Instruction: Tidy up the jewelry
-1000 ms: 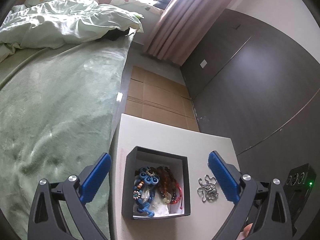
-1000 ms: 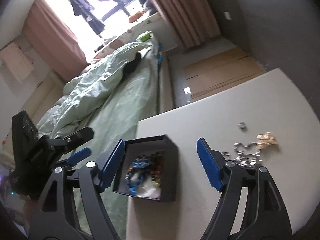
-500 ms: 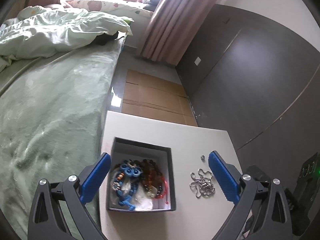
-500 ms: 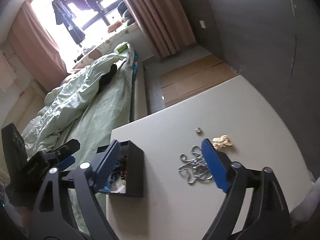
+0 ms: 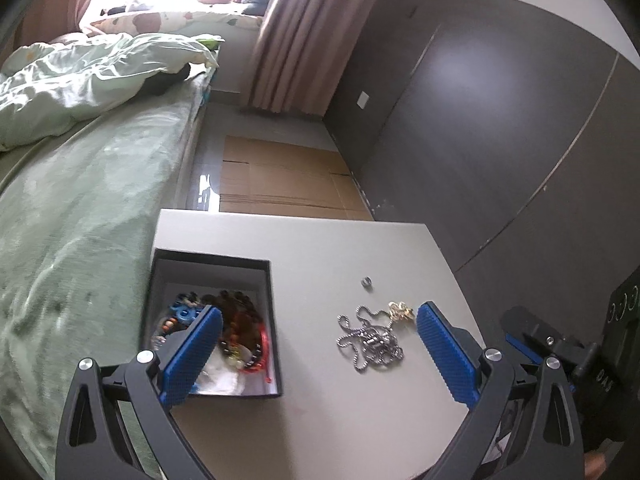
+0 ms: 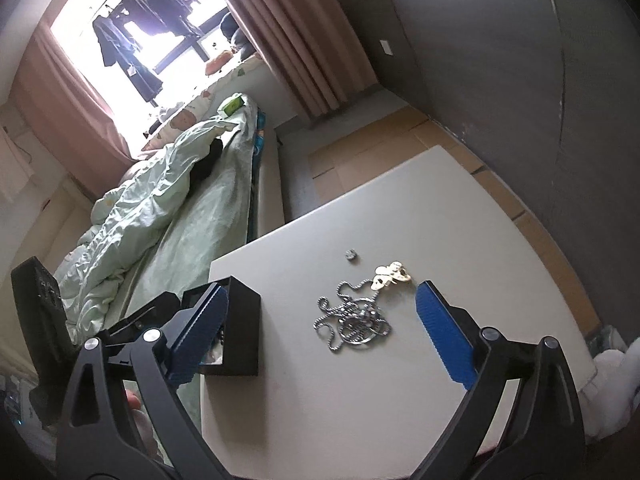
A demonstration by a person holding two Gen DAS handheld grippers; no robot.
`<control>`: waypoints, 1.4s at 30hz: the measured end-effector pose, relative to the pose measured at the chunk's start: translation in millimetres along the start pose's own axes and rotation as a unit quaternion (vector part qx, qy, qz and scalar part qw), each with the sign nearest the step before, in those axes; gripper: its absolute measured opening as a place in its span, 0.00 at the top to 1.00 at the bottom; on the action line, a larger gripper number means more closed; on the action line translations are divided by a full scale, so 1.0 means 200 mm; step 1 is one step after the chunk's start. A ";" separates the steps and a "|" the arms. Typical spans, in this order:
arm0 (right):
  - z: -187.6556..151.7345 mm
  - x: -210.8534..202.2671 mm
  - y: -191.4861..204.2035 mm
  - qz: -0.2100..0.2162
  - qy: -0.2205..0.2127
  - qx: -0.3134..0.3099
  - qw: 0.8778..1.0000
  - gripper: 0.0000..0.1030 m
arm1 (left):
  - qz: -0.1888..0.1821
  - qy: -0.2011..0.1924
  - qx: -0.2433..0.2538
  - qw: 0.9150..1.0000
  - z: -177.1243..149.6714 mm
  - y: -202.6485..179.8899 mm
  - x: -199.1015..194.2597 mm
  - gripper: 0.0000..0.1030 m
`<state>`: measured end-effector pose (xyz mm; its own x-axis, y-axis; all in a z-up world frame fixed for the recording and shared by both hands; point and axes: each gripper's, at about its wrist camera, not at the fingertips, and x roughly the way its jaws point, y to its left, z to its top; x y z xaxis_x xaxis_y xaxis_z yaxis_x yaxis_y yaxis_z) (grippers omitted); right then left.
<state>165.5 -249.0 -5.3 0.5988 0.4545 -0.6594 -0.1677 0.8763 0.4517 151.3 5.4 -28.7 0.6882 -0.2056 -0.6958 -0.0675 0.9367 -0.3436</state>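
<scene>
Right wrist view: the silver chain [image 6: 354,322] lies in a loose tangle on the white table [image 6: 460,216], between my right gripper's [image 6: 318,336] jaws and slightly ahead of them, untouched. Those jaws are opening, near full spread, with nothing held. A gold trinket [image 6: 391,274] sits just beyond the chain, touching its far loop; a small ring [image 6: 351,255] lies farther ahead, apart. The black box [image 5: 212,264] stands by my left jaw, already holding beaded bracelets [image 5: 240,320]. My left gripper [image 5: 318,354] is spread wide and empty, its left jaw over the box. Judgement: the step in hand is the approach to the chain. The next move calls for lowering and closing on the densest bunch, so that no loop trails.
</scene>
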 end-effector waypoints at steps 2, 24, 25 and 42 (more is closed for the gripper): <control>0.00 -0.02 -0.05 0.000 0.004 0.010 1.000 0.08 | -0.001 0.002 0.005 1.000 -0.01 -0.02 0.01 0.08; -0.03 0.07 -0.35 -0.025 0.086 0.117 0.989 0.32 | -0.058 0.097 0.046 0.993 -0.15 -0.30 0.45 0.58; -0.03 0.08 -0.37 -0.020 0.090 0.126 0.988 0.35 | -0.062 0.105 0.043 0.992 -0.15 -0.31 0.48 0.60; 0.05 0.10 -0.45 -0.023 0.088 0.160 0.983 0.35 | -0.062 0.166 0.024 0.984 -0.17 -0.31 0.75 0.60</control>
<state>199.8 -320.7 -52.6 0.4498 0.4613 -0.7648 0.1288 0.8139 0.5666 233.2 -94.0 -132.5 0.4152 -0.3922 -0.8208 0.0415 0.9095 -0.4136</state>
